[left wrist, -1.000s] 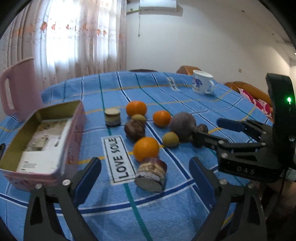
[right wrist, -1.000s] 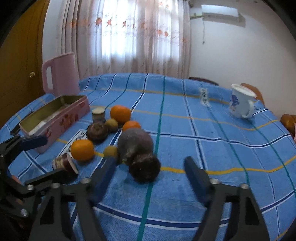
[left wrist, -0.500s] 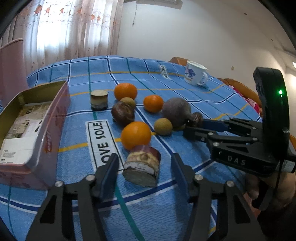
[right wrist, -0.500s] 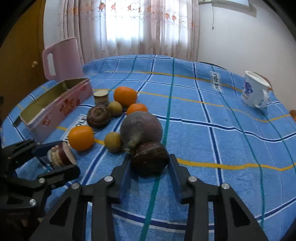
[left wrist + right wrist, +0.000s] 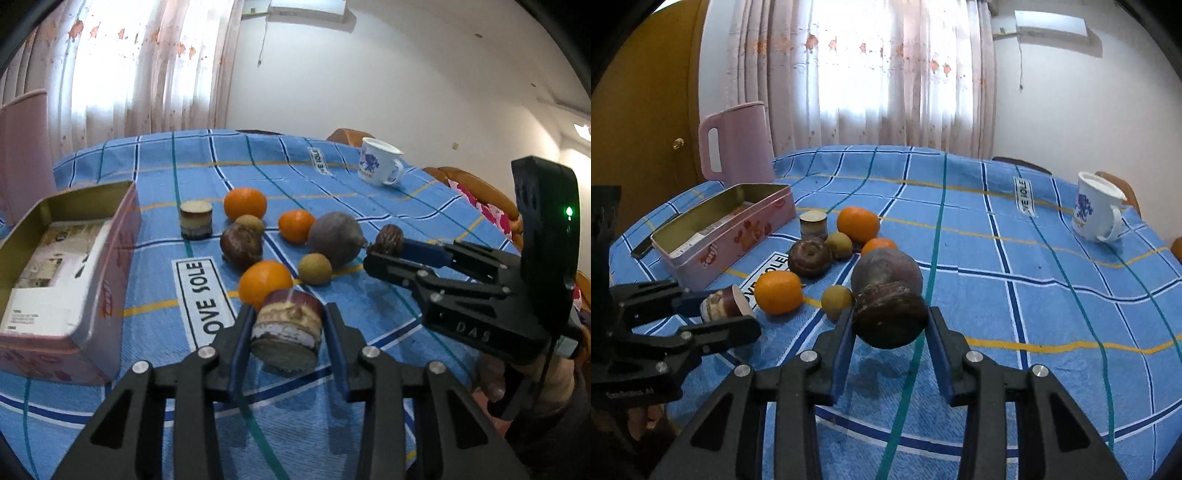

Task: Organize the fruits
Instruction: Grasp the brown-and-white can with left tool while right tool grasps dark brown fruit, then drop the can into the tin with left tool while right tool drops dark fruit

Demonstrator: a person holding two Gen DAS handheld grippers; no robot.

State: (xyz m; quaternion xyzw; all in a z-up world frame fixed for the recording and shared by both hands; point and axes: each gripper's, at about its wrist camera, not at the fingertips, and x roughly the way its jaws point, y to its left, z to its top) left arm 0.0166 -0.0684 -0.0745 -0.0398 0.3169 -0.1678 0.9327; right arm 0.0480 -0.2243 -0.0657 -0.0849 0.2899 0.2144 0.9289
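Blue-padded, my left tongs [image 5: 286,328] have just closed and pinch a cut chunk [image 5: 286,334]; my right tongs [image 5: 890,332] clamp a dark fruit [image 5: 891,314].

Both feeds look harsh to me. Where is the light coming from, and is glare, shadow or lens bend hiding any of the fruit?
Left wrist view: the curtained window is blown out white, the fruit is still clear, and the tablecloth lines bow from fisheye. Right wrist view: the same backlight; the dark round fruit in the right gripper reads nearly black and casts a soft shadow forward; the corners are vignetted.
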